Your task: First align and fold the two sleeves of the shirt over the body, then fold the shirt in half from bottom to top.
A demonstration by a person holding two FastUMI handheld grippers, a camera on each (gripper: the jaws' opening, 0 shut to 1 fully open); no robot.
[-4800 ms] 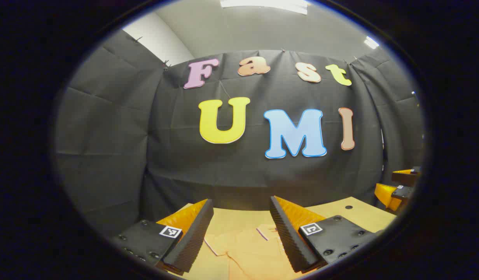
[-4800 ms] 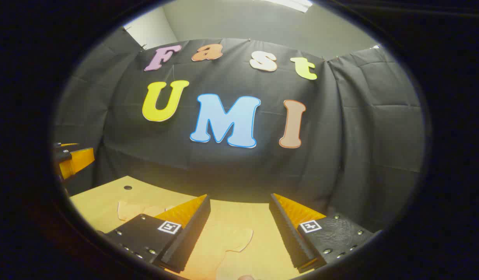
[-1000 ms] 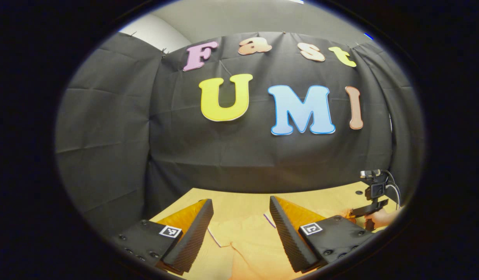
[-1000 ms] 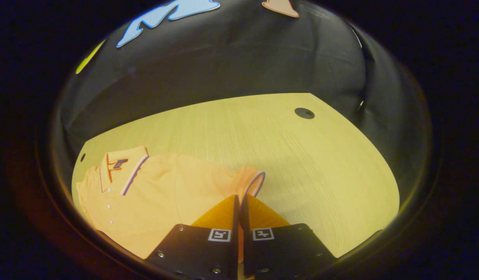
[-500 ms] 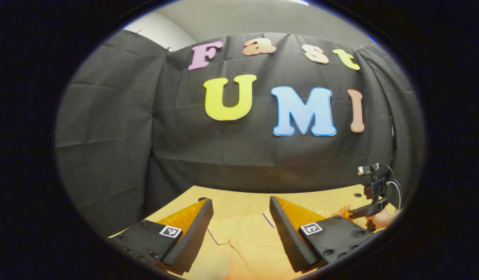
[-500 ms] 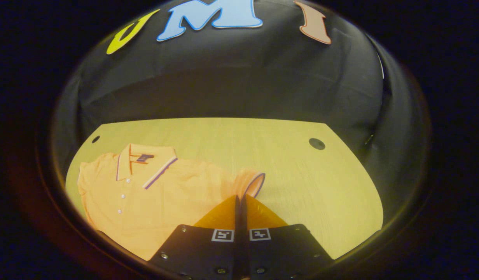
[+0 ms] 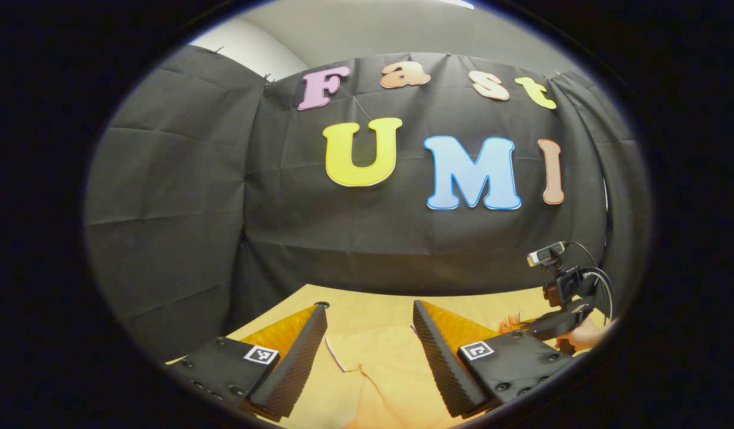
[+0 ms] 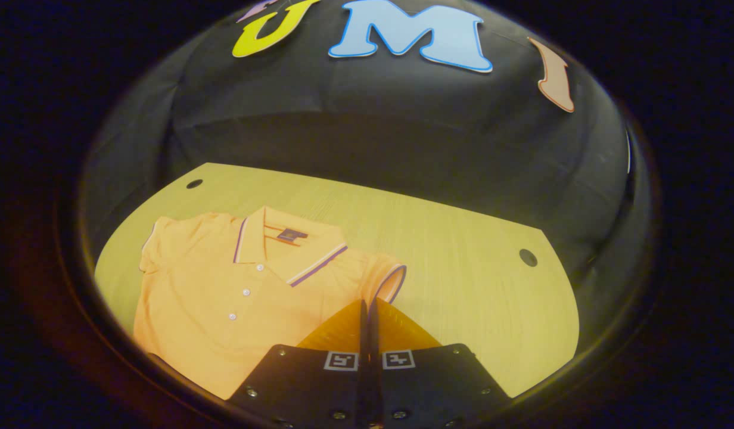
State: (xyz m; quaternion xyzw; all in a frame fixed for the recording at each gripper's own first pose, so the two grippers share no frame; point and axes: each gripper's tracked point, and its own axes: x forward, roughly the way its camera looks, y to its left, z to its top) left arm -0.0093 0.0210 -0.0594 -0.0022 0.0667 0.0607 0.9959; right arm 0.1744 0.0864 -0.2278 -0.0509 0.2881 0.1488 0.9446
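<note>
An orange polo shirt with a striped collar lies front up on the wooden table. In the right gripper view my right gripper is shut on the cuff of the shirt's sleeve, lifted a little over the table. In the left gripper view my left gripper hangs open above the other sleeve, touching nothing. The right gripper and the hand holding it show at the far right of that view.
Black cloth walls close the booth behind and beside the table. Small round holes sit near the table's far corners. Bare wood stretches to the right of the shirt.
The right gripper, shut on the sleeve cuff throughout the last second, has swung towards the shirt's body, so more of the collar and the far sleeve show. The left gripper has barely shifted.
</note>
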